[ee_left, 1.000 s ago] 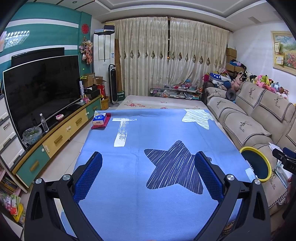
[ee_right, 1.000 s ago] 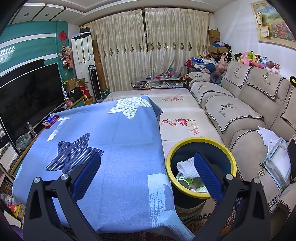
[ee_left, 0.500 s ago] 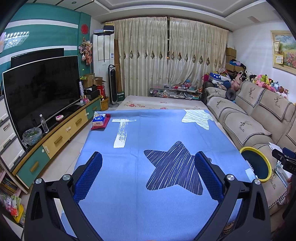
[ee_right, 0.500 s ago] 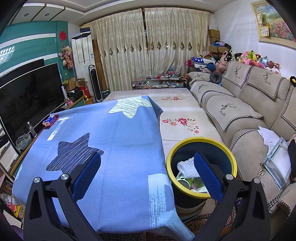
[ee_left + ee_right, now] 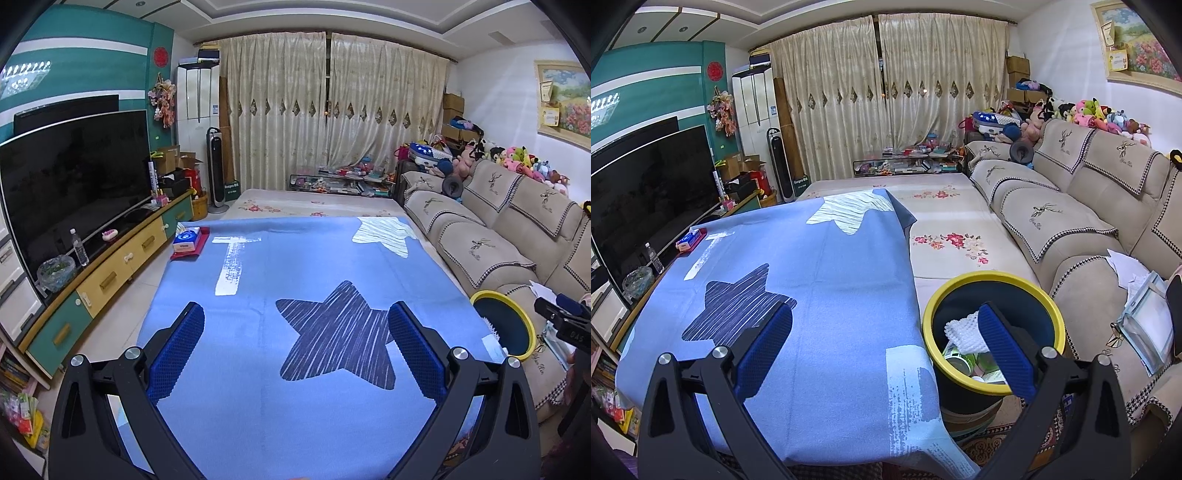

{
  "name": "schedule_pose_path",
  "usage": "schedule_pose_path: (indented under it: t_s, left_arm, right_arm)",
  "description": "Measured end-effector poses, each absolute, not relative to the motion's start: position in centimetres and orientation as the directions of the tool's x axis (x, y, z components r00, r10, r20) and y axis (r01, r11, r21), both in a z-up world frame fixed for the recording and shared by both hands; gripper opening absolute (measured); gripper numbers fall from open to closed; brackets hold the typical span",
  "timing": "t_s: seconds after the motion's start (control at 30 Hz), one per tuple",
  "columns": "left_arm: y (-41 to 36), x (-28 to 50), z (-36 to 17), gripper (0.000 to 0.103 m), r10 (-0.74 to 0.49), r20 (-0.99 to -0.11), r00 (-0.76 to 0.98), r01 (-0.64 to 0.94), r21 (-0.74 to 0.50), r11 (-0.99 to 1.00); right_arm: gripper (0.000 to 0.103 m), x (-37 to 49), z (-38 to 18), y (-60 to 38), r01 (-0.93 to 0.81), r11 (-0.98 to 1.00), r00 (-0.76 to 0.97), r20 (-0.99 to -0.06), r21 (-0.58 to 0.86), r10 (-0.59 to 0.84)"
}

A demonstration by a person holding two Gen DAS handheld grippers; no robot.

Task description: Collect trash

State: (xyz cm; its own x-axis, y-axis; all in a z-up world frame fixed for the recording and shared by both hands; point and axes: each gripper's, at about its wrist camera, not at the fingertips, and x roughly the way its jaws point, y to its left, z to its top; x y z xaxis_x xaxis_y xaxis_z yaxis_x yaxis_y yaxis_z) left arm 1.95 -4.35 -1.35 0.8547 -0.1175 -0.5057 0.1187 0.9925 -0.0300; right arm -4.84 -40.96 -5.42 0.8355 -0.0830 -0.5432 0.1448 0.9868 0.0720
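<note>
A dark blue trash bin with a yellow rim (image 5: 1049, 295) stands on the floor at the right edge of the table. Inside it lie a white bobbled piece (image 5: 962, 334) and several cans and wrappers (image 5: 960, 363). My right gripper (image 5: 886, 332) is open and empty, its right finger over the bin's mouth. My left gripper (image 5: 295, 332) is open and empty above the blue tablecloth with a dark star (image 5: 343, 332). The bin also shows in the left wrist view (image 5: 517, 321) at the right. The right gripper's body (image 5: 565, 325) shows beside it.
A tissue box on a red tray (image 5: 188, 240) sits at the table's far left corner. A TV (image 5: 70, 184) and cabinet line the left side. A beige sofa (image 5: 1089, 221) with papers and a plastic pouch (image 5: 1148, 321) runs along the right.
</note>
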Motion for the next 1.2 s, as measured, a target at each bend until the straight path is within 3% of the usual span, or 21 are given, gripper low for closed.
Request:
schedule_pose_path:
  t_s: [0.57,0.83,0.93,1.2]
  left_arm:
    - [-5.2,4.2,-2.3,0.098,-0.106,-0.524,0.845,0.113,-0.018,0.993]
    - [-5.6,7.2,-3.7,0.098,-0.179,-0.515,0.838,0.173,-0.061,0.983]
    - [-5.6,9.2,-4.1,0.098,-0.204,-0.542,0.815,0.196,-0.073,0.978]
    - [-4.0,20.5,-9.1,0.098,-0.065,-0.672,0.738,0.075,-0.014,0.997]
  right_arm:
    - [0.096,-3.0,-6.2,-40.2,0.147,0.987,0.816,-0.573,0.068,-0.082]
    - [0.096,-0.6,-6.6,-39.9,0.139,0.988,0.800,-0.596,0.061,-0.076]
    - [0.096,0.6,-6.6,-39.9,0.127,0.989,0.797,-0.601,0.070,-0.060]
    - [0.096,8.6,-6.7,-37.7,0.035,0.997,0.777,-0.629,0.061,0.012]
